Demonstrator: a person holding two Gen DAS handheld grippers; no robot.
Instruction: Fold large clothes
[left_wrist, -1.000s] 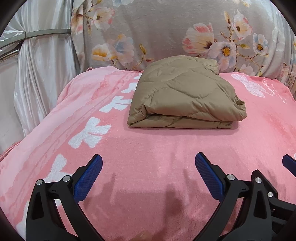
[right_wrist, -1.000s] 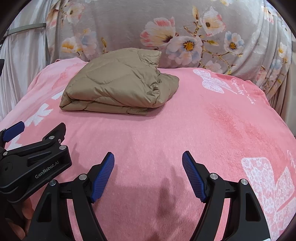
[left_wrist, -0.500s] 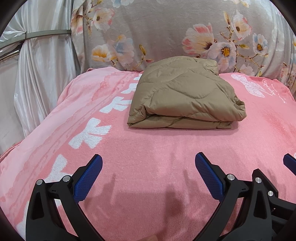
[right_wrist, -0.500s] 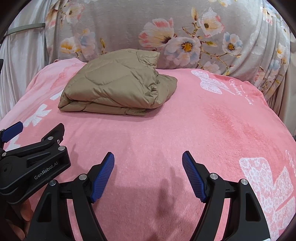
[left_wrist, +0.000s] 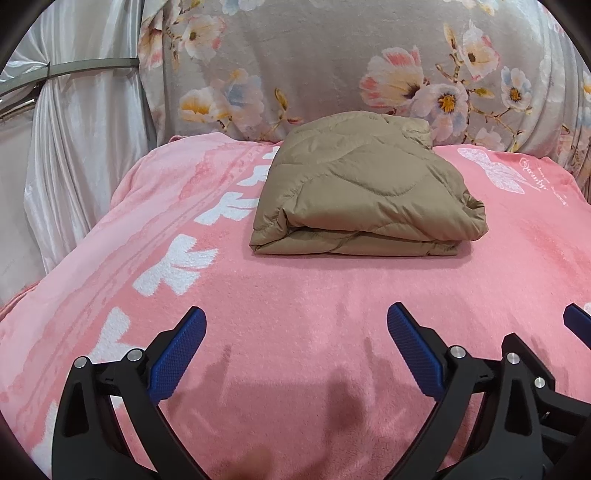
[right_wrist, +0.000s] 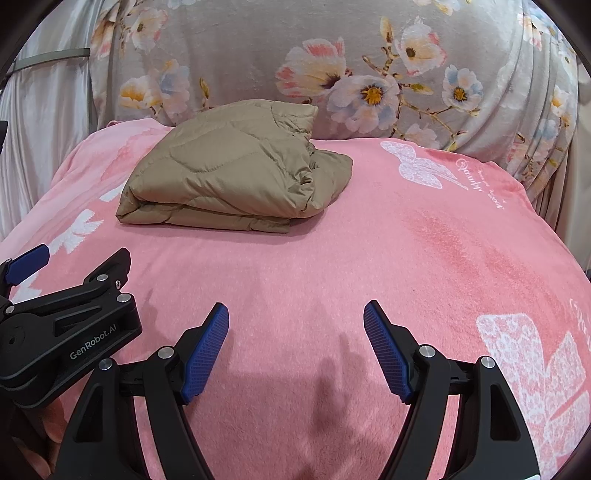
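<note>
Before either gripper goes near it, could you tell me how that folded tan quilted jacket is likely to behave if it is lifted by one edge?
The tan quilted jacket looks puffy and soft, so it is probably light for its bulk. It is only folded in loose layers, so lifting one edge would likely let it flop open. Its smooth, slightly shiny shell may slip between the jaws or slide across the pink blanket.

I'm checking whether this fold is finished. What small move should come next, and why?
Probably draw both grippers back and stop. The tan quilted jacket already lies as a compact bundle on the pink blanket, and the left gripper and right gripper stand open, empty and short of it.
</note>
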